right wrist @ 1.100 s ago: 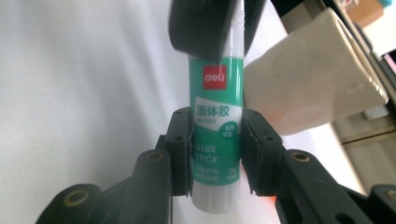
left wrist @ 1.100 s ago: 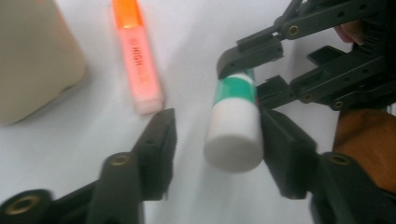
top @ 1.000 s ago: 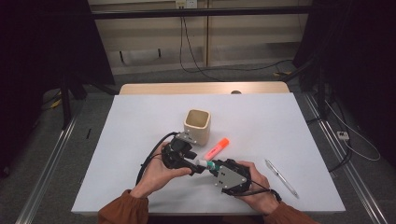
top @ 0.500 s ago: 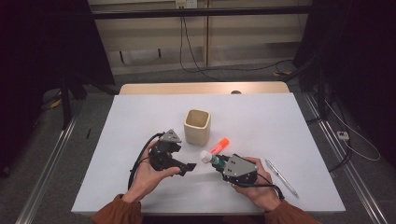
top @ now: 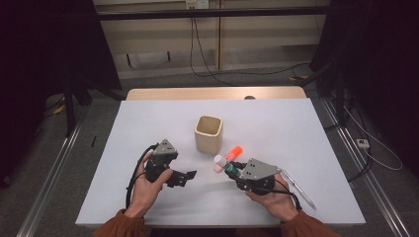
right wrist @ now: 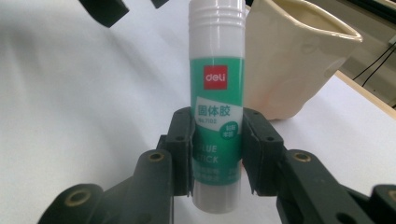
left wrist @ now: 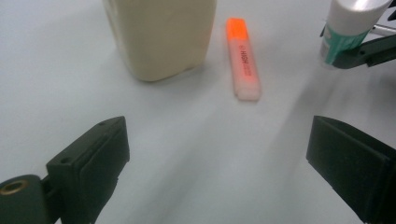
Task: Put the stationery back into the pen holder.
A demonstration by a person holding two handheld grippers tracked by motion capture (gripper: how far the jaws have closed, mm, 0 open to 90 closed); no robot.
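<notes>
The right gripper (right wrist: 217,154) is clamped on the lower half of a white-and-green plastic glue stick (right wrist: 216,93), which it holds just beside the cream square pen holder (top: 208,133), on the person's side of it. The stick looks light, rigid and smooth, so it could slip or twist; the labelled middle of the barrel seems the safest place to pinch. The left gripper (top: 185,177), farther from the holder, has just been opening its jaws, which stand wide with nothing between them. An orange highlighter (left wrist: 243,58) lies next to the holder.
</notes>
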